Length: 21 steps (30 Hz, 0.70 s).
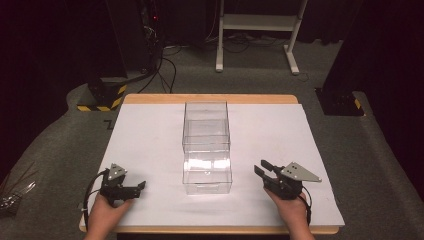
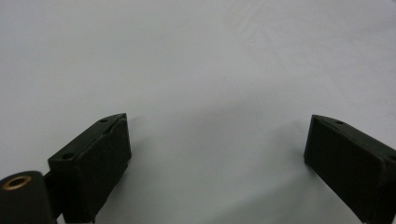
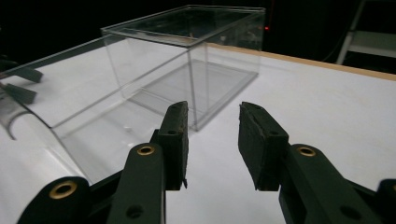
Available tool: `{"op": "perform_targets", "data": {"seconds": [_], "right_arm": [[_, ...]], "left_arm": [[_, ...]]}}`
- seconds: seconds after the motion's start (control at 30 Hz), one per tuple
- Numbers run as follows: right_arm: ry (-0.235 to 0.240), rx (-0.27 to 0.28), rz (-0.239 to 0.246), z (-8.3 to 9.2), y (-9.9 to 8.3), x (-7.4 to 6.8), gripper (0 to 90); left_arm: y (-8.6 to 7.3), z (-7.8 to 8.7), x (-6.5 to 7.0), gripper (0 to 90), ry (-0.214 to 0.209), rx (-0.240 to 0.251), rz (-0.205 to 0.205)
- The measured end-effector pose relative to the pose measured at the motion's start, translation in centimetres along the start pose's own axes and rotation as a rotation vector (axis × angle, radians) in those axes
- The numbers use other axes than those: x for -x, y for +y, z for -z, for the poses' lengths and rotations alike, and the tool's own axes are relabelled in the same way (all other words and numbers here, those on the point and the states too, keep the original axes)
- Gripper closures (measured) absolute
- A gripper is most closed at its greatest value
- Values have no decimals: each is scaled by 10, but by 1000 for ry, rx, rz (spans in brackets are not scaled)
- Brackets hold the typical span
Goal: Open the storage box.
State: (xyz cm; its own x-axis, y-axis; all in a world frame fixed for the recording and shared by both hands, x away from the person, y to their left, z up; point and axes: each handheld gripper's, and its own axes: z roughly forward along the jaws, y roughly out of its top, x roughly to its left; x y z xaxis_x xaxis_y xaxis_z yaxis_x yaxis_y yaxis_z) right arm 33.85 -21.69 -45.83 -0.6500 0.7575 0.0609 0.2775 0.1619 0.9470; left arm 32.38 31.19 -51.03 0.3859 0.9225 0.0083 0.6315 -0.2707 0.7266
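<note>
I see the clear plastic drawer box (image 1: 206,146) standing in the middle of the white-covered table (image 1: 150,145), its transparent drawer pulled out toward me. My right gripper (image 1: 262,168) sits just right of the drawer's front end, apart from it, jaws parted with nothing between them. In the right gripper view the box (image 3: 187,60) rises ahead and left of the pads. My left gripper (image 1: 141,186) rests left of the drawer, well apart, jaws spread wide over bare white surface.
</note>
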Motion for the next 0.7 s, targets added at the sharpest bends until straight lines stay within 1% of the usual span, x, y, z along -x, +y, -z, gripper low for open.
{"op": "perform_targets", "data": {"seconds": [0.1,0.2,0.3,0.4,0.47,0.53,0.63,0.7], "right_arm": [[-47,-14,0,4,-3,8,626],[-80,-21,-7,8,-6,16,626],[-101,-22,-24,12,-8,22,626],[-120,-30,-24,13,-10,26,622],[-137,-46,-26,11,-12,27,604],[-159,-86,-16,7,-16,28,580],[-186,-174,-6,-2,-22,29,546],[-201,-223,4,-8,-26,28,530]], "left_arm": [[0,0,0,75,0,0,0],[0,0,0,75,0,0,0],[0,0,0,75,0,0,0],[0,0,0,75,0,0,0],[0,0,0,75,0,0,0],[0,0,0,75,0,0,1],[0,0,0,75,-1,0,1],[0,0,0,75,-1,0,1]]}}
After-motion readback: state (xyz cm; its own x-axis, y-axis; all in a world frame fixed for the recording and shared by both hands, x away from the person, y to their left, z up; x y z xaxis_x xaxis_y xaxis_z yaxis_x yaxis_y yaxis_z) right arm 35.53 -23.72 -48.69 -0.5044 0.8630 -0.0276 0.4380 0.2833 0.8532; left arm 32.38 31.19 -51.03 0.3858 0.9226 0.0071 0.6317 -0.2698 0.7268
